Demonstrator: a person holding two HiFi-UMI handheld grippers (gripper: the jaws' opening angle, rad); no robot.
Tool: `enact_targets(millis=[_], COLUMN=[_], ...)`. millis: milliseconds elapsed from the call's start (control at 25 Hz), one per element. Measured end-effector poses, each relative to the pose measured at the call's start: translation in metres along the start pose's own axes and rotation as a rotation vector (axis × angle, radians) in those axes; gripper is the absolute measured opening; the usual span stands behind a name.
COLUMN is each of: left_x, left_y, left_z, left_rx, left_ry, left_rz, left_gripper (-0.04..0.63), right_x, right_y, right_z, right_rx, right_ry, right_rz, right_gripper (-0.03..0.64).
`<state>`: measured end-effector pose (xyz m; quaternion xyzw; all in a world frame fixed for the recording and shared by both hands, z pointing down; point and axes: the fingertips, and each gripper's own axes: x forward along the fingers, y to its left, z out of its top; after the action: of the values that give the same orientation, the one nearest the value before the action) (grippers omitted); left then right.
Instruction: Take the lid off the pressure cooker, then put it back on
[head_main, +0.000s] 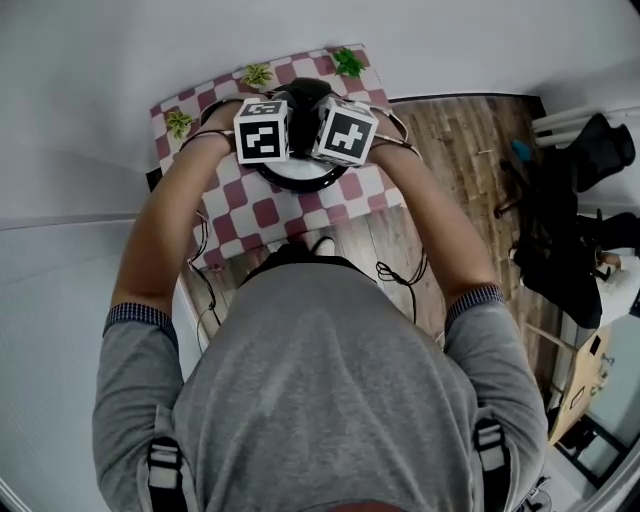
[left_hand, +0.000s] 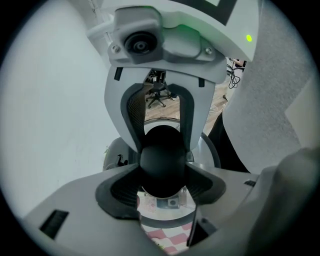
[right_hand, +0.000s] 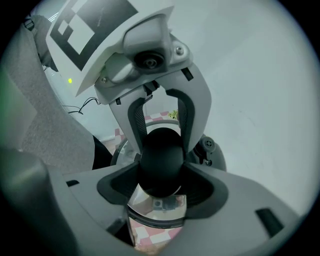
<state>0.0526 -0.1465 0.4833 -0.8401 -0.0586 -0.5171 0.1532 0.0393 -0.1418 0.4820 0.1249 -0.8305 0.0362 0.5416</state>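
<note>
Top centre, over the checkered counter (head_main: 265, 212), the left hand-held gripper (left_hand: 161, 187) and right hand-held gripper (right_hand: 160, 187) both clench the black knob (left_hand: 161, 160) of the lid (head_main: 300, 180).

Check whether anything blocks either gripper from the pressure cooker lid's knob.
Nothing visible does. The left gripper and right gripper are both clamped on the black lid knob from opposite sides, with nothing wedged between pads and knob.

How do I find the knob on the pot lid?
Find the table with the red-and-white checked cloth. On the pressure cooker's shiny lid in its middle sits the knob. It is round and black, pinched by the left gripper and right gripper, unlike the small green plants.
</note>
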Motion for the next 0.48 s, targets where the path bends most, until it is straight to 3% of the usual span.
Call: enact_targets(millis=[480], left_x=[-0.028], left_y=[-0.026], left_z=[-0.012], left_rx=[-0.109], left_ry=[0.034], left_rz=[0.098], left_gripper=[0.302], right_x=[-0.005], right_y=[0.028], right_z=[0.027], right_rx=[-0.149], right_ry=[-0.037], right_rz=[0.019], right_gripper=[0.287])
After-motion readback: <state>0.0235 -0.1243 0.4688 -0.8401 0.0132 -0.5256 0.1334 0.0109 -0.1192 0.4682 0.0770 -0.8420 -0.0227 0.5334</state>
